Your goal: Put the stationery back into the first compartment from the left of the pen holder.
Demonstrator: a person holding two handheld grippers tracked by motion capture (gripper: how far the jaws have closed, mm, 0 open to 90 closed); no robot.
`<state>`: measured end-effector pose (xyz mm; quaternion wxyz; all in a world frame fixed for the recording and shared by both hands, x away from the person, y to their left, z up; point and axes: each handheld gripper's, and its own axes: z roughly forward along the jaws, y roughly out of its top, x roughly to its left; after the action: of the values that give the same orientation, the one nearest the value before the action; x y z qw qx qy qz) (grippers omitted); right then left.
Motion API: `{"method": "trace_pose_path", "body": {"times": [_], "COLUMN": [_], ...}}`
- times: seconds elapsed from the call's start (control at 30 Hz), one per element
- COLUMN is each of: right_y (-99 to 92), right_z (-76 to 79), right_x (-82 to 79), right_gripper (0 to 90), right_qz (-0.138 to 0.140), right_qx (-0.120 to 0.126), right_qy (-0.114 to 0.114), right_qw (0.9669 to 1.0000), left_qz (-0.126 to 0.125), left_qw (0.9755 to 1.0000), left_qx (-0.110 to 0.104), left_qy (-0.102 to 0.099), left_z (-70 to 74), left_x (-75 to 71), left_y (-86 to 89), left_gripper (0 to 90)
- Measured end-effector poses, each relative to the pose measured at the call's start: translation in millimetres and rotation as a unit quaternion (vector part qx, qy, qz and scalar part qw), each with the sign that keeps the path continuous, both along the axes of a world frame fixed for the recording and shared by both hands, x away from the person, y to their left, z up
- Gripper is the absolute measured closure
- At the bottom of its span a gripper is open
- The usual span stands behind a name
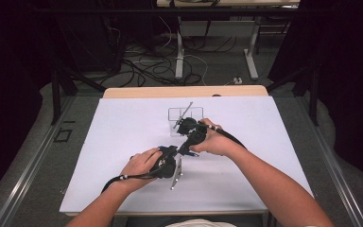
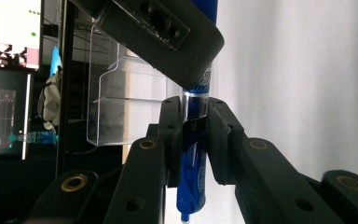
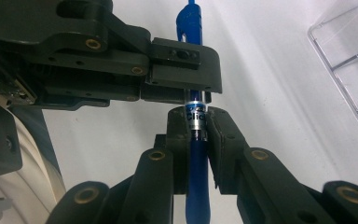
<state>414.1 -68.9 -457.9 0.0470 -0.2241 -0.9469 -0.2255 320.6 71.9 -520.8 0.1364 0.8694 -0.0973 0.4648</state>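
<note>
A blue pen (image 1: 189,152) with a silver band is held between both grippers above the middle of the white table. In the left gripper view my left gripper (image 2: 196,111) is shut on the pen's barrel (image 2: 194,163), clip end toward the camera. In the right gripper view my right gripper (image 3: 196,117) is shut on the pen (image 3: 197,186) just below the silver band. The left gripper's jaws (image 3: 182,70) clamp the same pen right above mine, almost touching. From above, the left gripper (image 1: 174,152) and right gripper (image 1: 185,147) meet tip to tip.
A clear acrylic holder (image 1: 185,115) stands on the white table sheet (image 1: 123,142) just beyond the right hand; it also appears as a clear stepped box (image 2: 116,102) and at the edge (image 3: 349,51). Cables and table legs (image 1: 179,56) lie on the floor behind.
</note>
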Motion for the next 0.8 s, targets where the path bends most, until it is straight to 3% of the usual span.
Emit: {"method": "trace_pose_path", "body": {"times": [0.37,0.53,0.57,0.6,0.8], "right_y": [1.0,-2.0,-4.0,-5.6,-16.8], "right_z": [0.2,2.4,3.0,3.8,7.5], "right_x": [-0.6,-1.6,-1.3,-1.3,-0.9], "right_gripper": [79.1,70.6,69.1,68.2,60.1], "right_qz": [-0.005,-0.006,-0.004,-0.006,-0.017], "right_qx": [0.006,0.009,0.008,0.01,0.023], "right_qy": [-0.001,-0.006,-0.01,-0.01,-0.022], "right_qw": [1.0,0.9999,0.9999,0.9999,0.9993], "left_qz": [0.001,0.008,0.01,0.007,0.013], "left_qw": [0.9999,0.9998,0.9999,0.9999,0.9997], "left_qx": [0.008,0.014,0.013,-0.012,-0.017], "left_qy": [-0.007,-0.006,-0.005,0.001,0.01], "left_z": [0.2,0.5,0.4,-3.1,-6.1], "left_x": [0.5,2.2,2.5,3.0,6.6], "left_y": [0.7,3.3,4.0,4.4,9.5], "left_gripper": [78.6,78.6,78.6,78.6,78.6]}}
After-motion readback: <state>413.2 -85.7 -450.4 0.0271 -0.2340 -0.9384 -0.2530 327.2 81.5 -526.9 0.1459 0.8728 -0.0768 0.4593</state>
